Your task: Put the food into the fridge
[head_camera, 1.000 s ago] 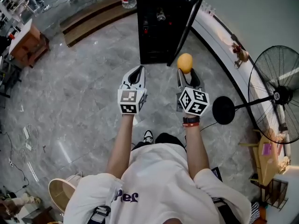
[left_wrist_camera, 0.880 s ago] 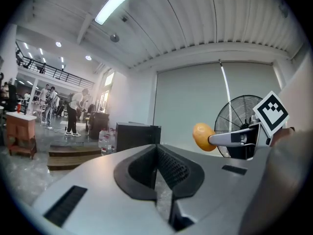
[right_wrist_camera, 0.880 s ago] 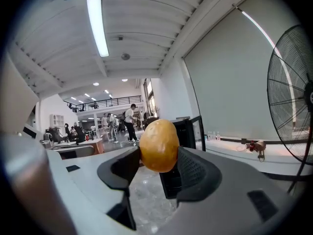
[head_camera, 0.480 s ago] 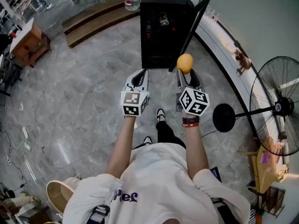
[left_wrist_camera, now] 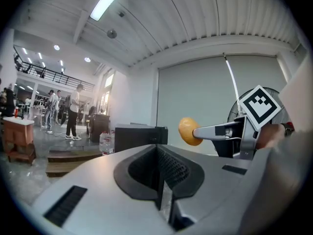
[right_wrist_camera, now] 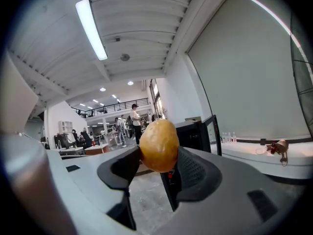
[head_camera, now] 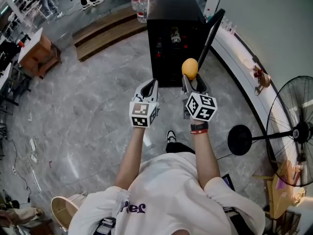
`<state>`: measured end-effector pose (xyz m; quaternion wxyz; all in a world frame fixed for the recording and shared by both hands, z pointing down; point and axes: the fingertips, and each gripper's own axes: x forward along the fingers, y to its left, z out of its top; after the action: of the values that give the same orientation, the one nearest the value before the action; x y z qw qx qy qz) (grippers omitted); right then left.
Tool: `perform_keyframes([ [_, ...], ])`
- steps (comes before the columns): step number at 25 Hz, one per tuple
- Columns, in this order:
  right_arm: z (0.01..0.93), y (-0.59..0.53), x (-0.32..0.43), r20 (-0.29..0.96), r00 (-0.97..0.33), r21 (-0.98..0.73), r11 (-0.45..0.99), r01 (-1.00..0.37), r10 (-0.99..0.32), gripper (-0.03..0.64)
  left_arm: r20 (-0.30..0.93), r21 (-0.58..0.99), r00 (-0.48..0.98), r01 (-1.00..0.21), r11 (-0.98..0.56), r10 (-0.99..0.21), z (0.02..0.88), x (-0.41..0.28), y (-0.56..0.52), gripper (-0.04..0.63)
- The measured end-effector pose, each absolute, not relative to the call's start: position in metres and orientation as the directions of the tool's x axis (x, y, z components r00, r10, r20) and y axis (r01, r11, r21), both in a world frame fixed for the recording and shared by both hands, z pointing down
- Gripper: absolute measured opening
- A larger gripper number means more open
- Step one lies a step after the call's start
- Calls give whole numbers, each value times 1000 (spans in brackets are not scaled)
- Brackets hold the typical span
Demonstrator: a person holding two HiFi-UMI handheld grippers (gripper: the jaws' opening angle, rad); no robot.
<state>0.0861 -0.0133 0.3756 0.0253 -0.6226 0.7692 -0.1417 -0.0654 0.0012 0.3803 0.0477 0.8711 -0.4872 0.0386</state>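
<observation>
**Carrying the Food Item to the Open Fridge**

Status: The right gripper (head_camera: 191, 77) is clamped on a round, yellow-orange food item (head_camera: 190, 68). Both pads press its sides, and most of the item stands proud of the jaw tips. The left gripper (head_camera: 151, 83) has its jaws together with nothing between them. Both grippers point roughly level towards the fridge (head_camera: 171, 13), and the food item sits in front of the fridge opening, near it but not yet inside.

The fridge is black and low on the floor (head_camera: 88, 97). Its door (head_camera: 212, 29) stands swung out at the right of the opening. The interior is dark; shelves (head_camera: 174, 39) with small objects on them show inside, but the free space cannot be judged from here.

Procedure, as judged from this position:

1. Hold grip pressure constant. The item is round and held only near the jaw tips, so it is likely to roll out if the jaws ease.
2. Lower the right gripper to shelf height before it reaches the opening.
3. Approach left of the door edge to avoid striking it.
4. Rest the item on a shelf before parting the jaws.
5. Keep the left gripper clear of the opening, ready for the door.
</observation>
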Motion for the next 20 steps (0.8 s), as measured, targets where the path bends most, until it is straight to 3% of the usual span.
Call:
perform_keyframes([
  [20,401,-149,101,166,-357,-255,309,-916,-919,258,107,73,432,-902,-426,-895,401,-39,-121,17],
])
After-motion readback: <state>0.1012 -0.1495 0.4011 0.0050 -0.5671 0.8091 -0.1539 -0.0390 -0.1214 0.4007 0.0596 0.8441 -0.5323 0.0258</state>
